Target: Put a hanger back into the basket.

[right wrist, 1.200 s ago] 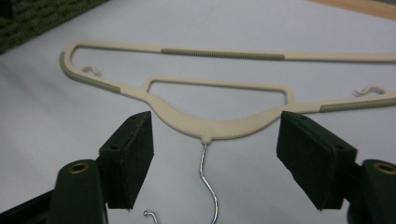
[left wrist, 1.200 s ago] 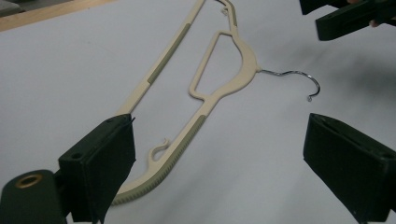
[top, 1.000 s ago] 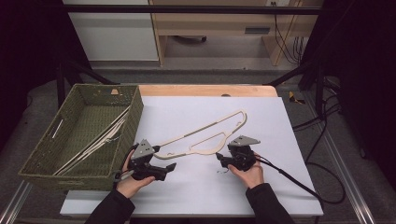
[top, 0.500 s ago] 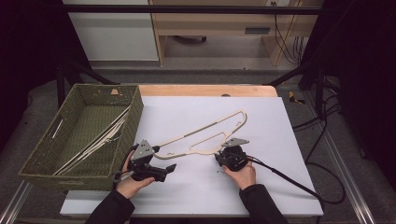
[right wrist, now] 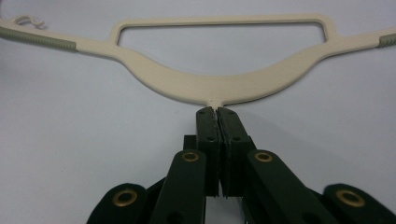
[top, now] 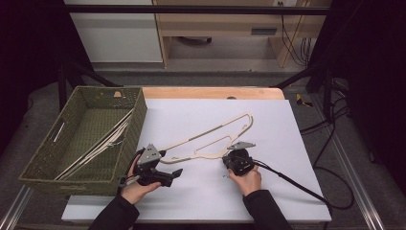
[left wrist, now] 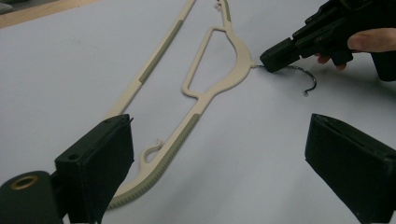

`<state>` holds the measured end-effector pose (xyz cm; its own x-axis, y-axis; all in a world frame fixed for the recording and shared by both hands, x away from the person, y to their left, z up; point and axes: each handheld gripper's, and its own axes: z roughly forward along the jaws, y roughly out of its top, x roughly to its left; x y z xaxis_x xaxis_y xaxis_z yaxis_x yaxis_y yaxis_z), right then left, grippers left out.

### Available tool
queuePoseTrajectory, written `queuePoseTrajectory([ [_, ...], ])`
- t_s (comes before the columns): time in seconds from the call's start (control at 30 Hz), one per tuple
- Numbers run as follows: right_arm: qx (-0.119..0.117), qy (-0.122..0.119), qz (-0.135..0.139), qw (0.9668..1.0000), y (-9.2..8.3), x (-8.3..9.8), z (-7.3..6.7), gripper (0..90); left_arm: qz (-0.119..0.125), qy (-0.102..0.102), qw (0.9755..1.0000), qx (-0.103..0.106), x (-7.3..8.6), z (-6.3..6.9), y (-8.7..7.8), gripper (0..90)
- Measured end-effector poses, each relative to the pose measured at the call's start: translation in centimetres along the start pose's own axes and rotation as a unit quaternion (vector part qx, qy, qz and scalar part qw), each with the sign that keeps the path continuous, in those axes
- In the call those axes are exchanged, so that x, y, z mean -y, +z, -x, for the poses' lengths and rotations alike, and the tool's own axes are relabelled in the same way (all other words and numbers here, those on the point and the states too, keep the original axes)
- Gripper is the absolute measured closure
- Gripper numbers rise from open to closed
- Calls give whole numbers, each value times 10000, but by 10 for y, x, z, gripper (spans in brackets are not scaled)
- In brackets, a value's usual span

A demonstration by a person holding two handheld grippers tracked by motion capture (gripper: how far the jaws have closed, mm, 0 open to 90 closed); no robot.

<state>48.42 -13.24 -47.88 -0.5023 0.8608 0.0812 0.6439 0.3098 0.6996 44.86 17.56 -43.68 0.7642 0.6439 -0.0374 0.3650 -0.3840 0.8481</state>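
right fingers (right wrist: 216, 112) have just closed on the cream hanger's (right wrist: 219, 86) wire hook; left fingers (left wrist: 233, 154) gape; light, stiff plastic, so that neck grip suits

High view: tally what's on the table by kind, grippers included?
Cream plastic clothes hanger lying on the white table: 1
Green woven basket: 1
Pale hangers stacked inside the basket: several, exact count unclear
Black two-jaw grippers: 2 (left gripper, right gripper)
Total, leaving out the basket's contents: 4
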Motion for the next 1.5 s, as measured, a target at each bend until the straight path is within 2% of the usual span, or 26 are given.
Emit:
queuePoseTrajectory([
  [0.13,2,119,-5,9999,0,0,0,892,-12,13,10000,20,-3,1,5,92],
  [0.27,-24,104,1,9999,-2,-1,1,893,-130,154,9998,18,-7,2,12,94],
  [0.3,-10,51,0,10000,-3,-1,1,893,-130,154,9998,18,-7,2,12,94],
  [0.43,-56,86,50,9999,-6,-3,2,893,-220,236,9995,40,-13,4,19,97],
  [0.6,-71,118,85,9999,-12,-7,3,894,-334,342,9988,81,-23,7,33,105],
  [0.63,-100,63,113,9999,-14,-8,4,894,-395,362,9985,94,-27,8,41,108],
  [0.67,-100,63,113,9999,-14,-8,4,894,-395,362,9985,94,-27,8,41,112],
  [0.73,-141,93,140,9998,-17,-9,3,894,-467,427,9979,132,-35,10,53,118],
  [0.83,-151,8,181,9997,-20,-10,5,894,-505,463,9975,144,-39,12,59,127],
  [0.9,-137,71,173,9997,-21,-11,4,894,-564,518,9969,173,-43,14,67,134],
  [0.93,-134,15,188,9997,-23,-11,5,894,-637,559,9963,176,-46,16,74,141],
  [0.97,-134,15,188,9997,-23,-11,5,894,-637,559,9963,176,-46,16,74,142],
  [1.03,-144,23,186,9997,-25,-12,5,894,-714,615,9954,186,-49,17,84,157],
  [1.07,-144,14,176,9997,-25,-12,5,894,-817,713,9939,201,-51,19,93,157],
  [1.1,-144,14,176,9997,-25,-12,5,894,-817,713,9939,201,-51,19,93,162],
  [1.17,-155,9,172,9997,-27,-13,5,894,-997,941,9904,166,-54,22,104,177],
  [1.2,-155,9,172,9997,-27,-13,5,894,-997,941,9904,166,-54,22,104,184],
  [1.27,-150,16,197,9997,-29,-14,6,894,-1094,1075,9880,175,-56,24,113,202],
  [1.3,-177,-12,200,9996,-30,-14,6,895,-1094,1075,9880,175,-56,24,113,210],
  [1.4,-164,-33,216,9996,-32,-15,6,894,-1160,1261,9851,154,-58,29,121,254],
  [1.43,-164,-33,216,9996,-32,-15,6,894,-1160,1261,9851,154,-58,29,121,268],
  [1.5,-181,-38,236,9996,-35,-17,5,895,-1192,1441,9823,113,-59,33,127,298],
])
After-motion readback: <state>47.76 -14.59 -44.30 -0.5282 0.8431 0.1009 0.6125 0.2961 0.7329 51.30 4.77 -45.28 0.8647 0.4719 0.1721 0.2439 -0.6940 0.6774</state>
